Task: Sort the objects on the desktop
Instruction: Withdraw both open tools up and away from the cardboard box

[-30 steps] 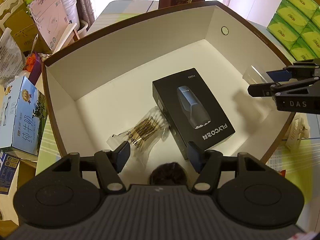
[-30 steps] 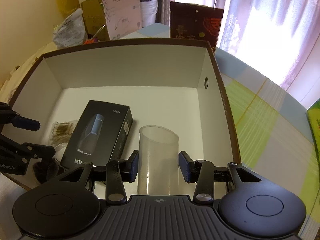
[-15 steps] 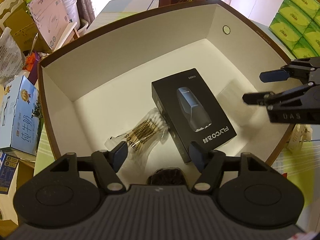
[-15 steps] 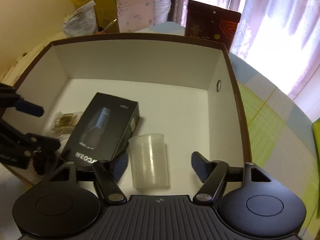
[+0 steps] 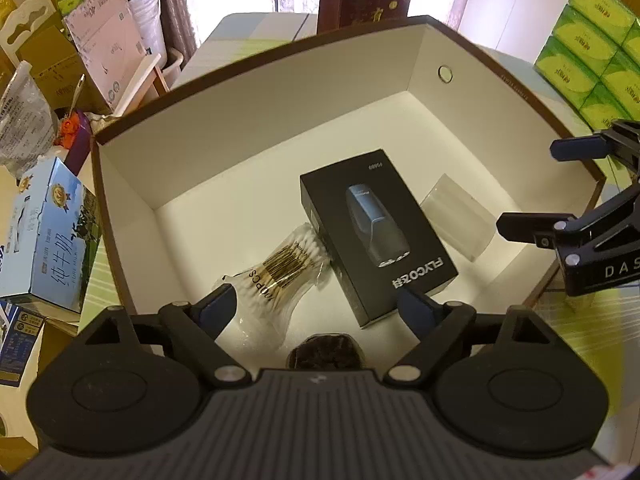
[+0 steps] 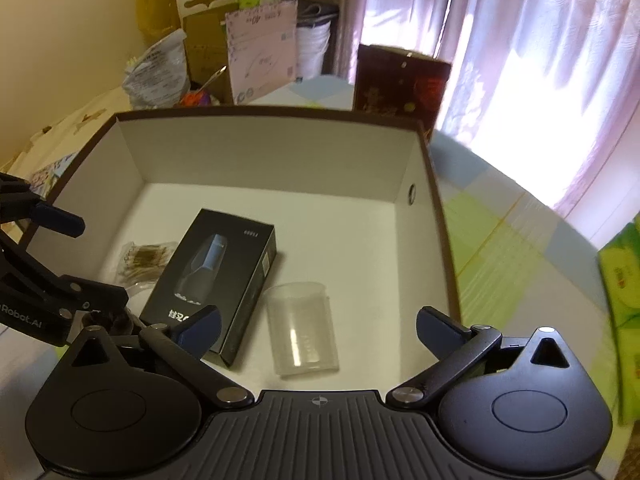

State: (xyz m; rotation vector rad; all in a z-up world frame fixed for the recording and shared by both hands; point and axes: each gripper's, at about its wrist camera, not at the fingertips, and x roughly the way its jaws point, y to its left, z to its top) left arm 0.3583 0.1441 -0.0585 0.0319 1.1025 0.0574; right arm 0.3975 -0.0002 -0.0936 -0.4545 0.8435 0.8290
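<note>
Four items lie on the floor of the white-walled box [image 5: 248,120] in your left wrist view: a black shaver carton [image 5: 376,232] near the middle, a bag of cotton swabs [image 5: 280,276] touching its left edge, a clear plastic cup [image 5: 460,216] on its side just right of the carton, and a dark fuzzy object [image 5: 326,354] at the near wall, half hidden behind the gripper body. Your left gripper [image 5: 316,306] hangs above the swabs and the carton's near end; its jaws have just been opening, stand wide, and grip nothing. Your right gripper [image 5: 544,184] enters at the right edge above the box's right wall, jaws apart, clear of the cup. A blue milk carton [image 5: 44,236] sits outside the box on the left, green tissue packs [image 5: 592,52] at upper right.

Right wrist view: the cup [image 6: 302,330] lies on the box floor, open end toward the far wall, just beside the shaver carton [image 6: 216,284]. Your right gripper [image 6: 316,326] is above it; its jaws have just been opening and now stand spread well wider than the cup, pads off it. Swabs [image 6: 144,260] lie left of the carton. Your left gripper [image 6: 92,258] shows at the left edge with its jaws apart. Box wall [image 6: 412,168] stands on the right, on a checked tablecloth [image 6: 500,248].
</note>
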